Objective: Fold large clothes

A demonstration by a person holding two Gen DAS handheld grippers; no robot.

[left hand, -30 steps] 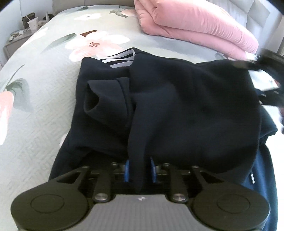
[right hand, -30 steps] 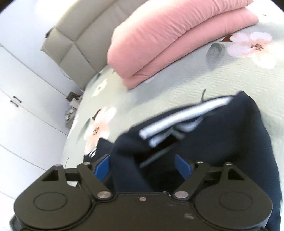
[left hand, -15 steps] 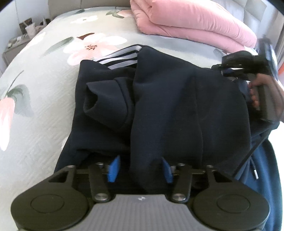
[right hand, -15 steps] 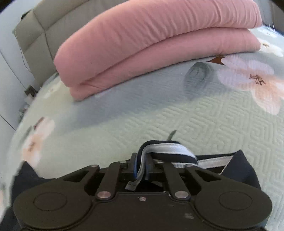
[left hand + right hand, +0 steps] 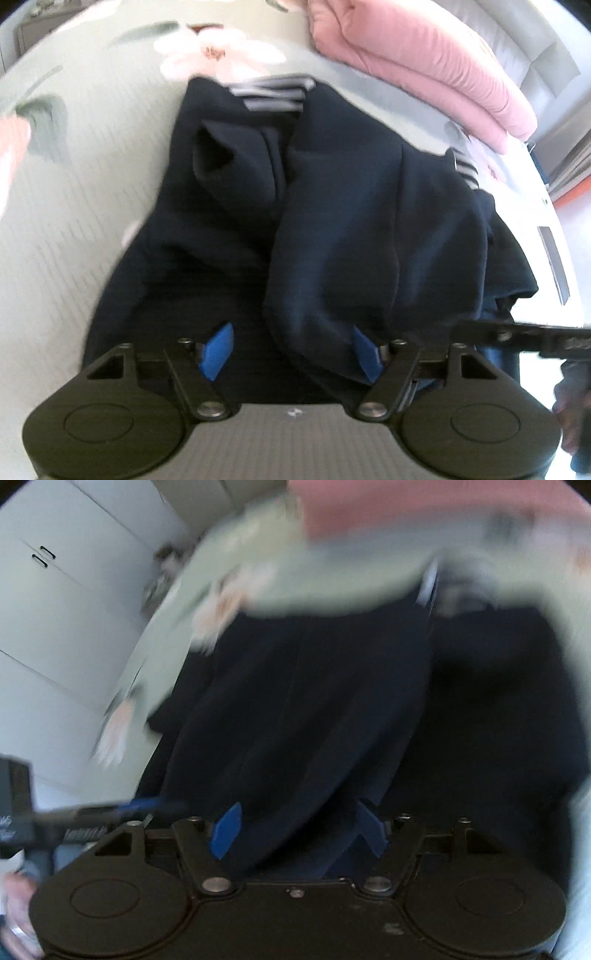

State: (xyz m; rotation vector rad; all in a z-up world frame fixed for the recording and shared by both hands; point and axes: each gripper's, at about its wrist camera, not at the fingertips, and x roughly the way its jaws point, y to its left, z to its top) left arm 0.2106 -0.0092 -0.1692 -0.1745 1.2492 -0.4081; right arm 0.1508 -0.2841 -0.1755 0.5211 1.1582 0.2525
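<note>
Bedroom setting: a bed with a pale green quilted bedspread [image 5: 85,206] printed with large pink flowers, and white cupboard doors [image 5: 55,602] showing in the right wrist view.

- Dark navy garment [image 5: 332,206] — lies on the bedspread, partly folded, with one broad panel laid lengthwise over the rest. A white-striped band [image 5: 273,92] shows at its far end, and a second striped edge at the far right. A loose, open sleeve end sits on the left half. In the right wrist view the same garment [image 5: 314,709] fills the middle of the frame, heavily blurred.
- Pink folded duvet [image 5: 417,62] — at the head of the bed, beyond the garment and apart from it.
- Left gripper [image 5: 291,349] — low over the near edge of the garment. Its blue fingertips [image 5: 218,350] are spread wide; the folded panel runs down between them, gripped by neither.
- Right gripper [image 5: 297,829] — likewise spread, blue pads either side of a fold of navy cloth that passes between them without being pinched. Seen from the left wrist view it enters at the right edge, just beside the garment's near right corner, with part of the person's hand [image 5: 569,402] behind it.
</note>
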